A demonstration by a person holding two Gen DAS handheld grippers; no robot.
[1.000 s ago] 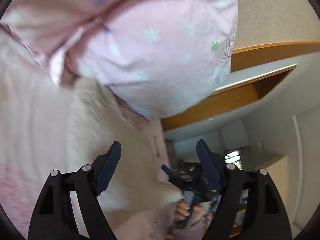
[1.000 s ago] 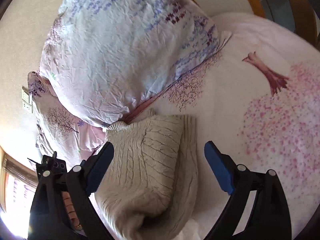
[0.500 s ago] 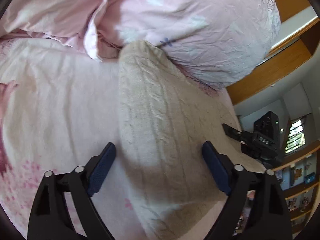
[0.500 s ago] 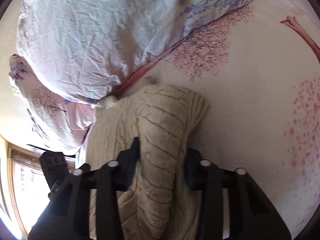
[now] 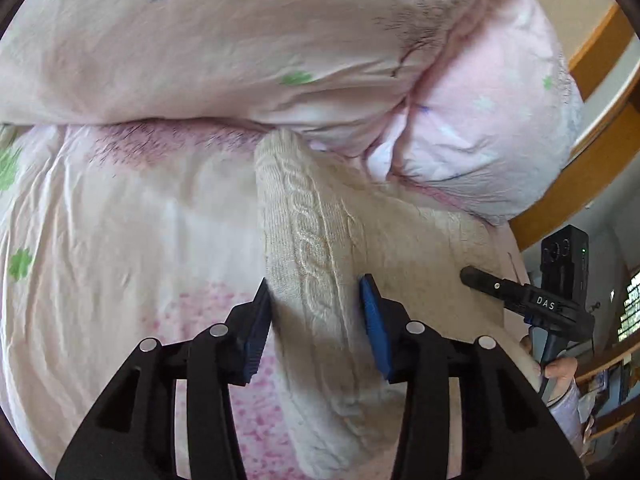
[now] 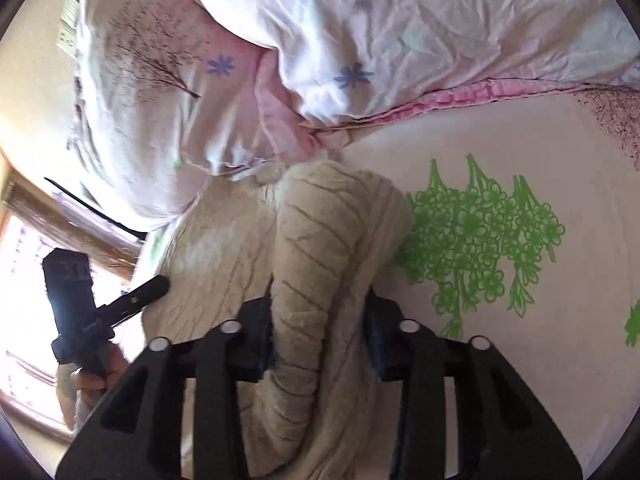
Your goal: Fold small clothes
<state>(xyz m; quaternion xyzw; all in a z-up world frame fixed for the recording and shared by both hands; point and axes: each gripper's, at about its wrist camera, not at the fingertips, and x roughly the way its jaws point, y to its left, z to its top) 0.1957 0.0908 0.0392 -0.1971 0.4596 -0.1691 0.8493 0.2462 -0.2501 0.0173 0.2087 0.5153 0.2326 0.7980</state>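
Both claws pinch raised ridges of sweater (image 5: 320, 264): left claw (image 5: 316, 312), right claw (image 6: 320, 320); long axis runs ahead toward pillows (image 5: 240, 40) on bed (image 5: 120, 240)

Daylight scene, bright overall. Right wrist view: window (image 6: 28, 280) at left edge blown out, glare washing nearby wall and pillow (image 6: 132, 128) edge. Left wrist view: softer, even light; small bright window (image 5: 630, 308) at far right. Left hand-held gripper (image 5: 316, 316) casts shadow on sweater (image 5: 320, 240) just ahead of fingers. Motion blur on duvet (image 5: 200, 40) across top of left view; print smeared. Strong fisheye bend, dark vignette at corners in both views. Sweater knit (image 6: 320, 240) sharp at centre.
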